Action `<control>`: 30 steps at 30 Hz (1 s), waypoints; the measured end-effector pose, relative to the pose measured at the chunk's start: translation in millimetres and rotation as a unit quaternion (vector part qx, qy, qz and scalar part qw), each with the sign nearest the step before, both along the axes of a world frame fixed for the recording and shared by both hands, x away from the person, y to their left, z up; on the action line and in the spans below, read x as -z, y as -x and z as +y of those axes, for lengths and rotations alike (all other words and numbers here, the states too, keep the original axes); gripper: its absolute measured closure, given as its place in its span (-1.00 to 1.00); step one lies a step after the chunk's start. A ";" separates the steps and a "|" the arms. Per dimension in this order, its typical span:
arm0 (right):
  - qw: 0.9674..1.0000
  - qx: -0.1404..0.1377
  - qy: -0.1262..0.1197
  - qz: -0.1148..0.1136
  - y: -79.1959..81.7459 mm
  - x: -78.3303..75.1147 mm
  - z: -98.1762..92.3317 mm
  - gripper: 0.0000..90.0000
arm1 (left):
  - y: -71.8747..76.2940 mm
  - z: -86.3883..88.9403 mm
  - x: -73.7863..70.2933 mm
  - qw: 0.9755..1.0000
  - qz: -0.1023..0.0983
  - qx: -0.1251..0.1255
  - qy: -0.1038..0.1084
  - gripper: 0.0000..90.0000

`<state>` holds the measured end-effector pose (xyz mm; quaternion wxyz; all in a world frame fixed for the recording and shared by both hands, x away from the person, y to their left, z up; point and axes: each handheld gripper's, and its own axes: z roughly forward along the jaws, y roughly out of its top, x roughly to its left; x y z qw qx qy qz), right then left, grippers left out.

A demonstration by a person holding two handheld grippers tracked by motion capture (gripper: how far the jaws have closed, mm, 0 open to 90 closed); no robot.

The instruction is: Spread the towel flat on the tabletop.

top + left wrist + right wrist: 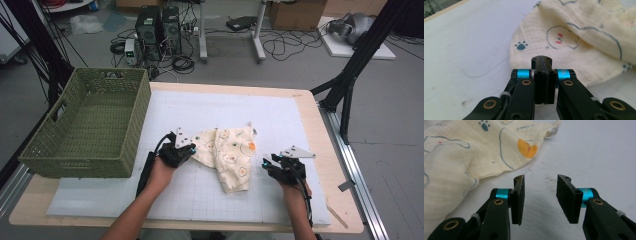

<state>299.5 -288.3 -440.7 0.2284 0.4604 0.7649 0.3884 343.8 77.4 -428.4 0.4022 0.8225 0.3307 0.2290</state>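
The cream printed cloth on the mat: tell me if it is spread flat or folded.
Folded and rumpled. The cloth lies in overlapping layers with raised creases on the white mat; the left gripper view shows one layer draped over another.

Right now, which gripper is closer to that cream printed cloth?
Left. The left gripper sits shut at the cloth's left edge, its tips meeting the fabric. The right gripper stands open just off its right side, with bare mat between.

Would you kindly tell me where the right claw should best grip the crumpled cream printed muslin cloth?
Probably the thin, flat hem beside the orange spot on the cream printed muslin cloth, coming from its right side: that edge faces the open right claw.
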 end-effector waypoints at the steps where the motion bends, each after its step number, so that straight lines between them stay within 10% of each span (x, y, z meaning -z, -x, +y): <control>1: 1.000 -0.009 -0.003 0.003 -1.0 0.8 5.6 0.32 | -0.3 1.1 0.3 1.000 0.003 0.001 0.001 0.98; 8: 0.996 -0.064 -0.045 0.030 -11.5 3.3 40.0 0.30 | -0.4 -0.2 1.0 1.000 -0.002 0.001 0.002 0.98; 11: 0.995 -0.082 -0.022 0.053 -19.5 9.4 55.5 0.31 | -1.5 3.3 -0.5 1.000 -0.004 -0.005 0.010 0.98; 16: 0.995 -0.086 0.017 0.045 -20.4 6.0 62.3 0.92 | -4.7 15.5 -0.4 1.000 0.002 -0.027 -0.002 0.98; 18: 0.995 -0.074 0.052 0.030 -16.9 3.3 61.9 0.93 | -8.3 24.2 -0.9 0.999 0.005 -0.045 -0.001 0.98; 30: 0.997 0.038 0.065 0.021 -17.1 -6.0 -11.2 0.93 | -24.9 23.6 8.0 0.997 -0.007 -0.077 -0.028 0.96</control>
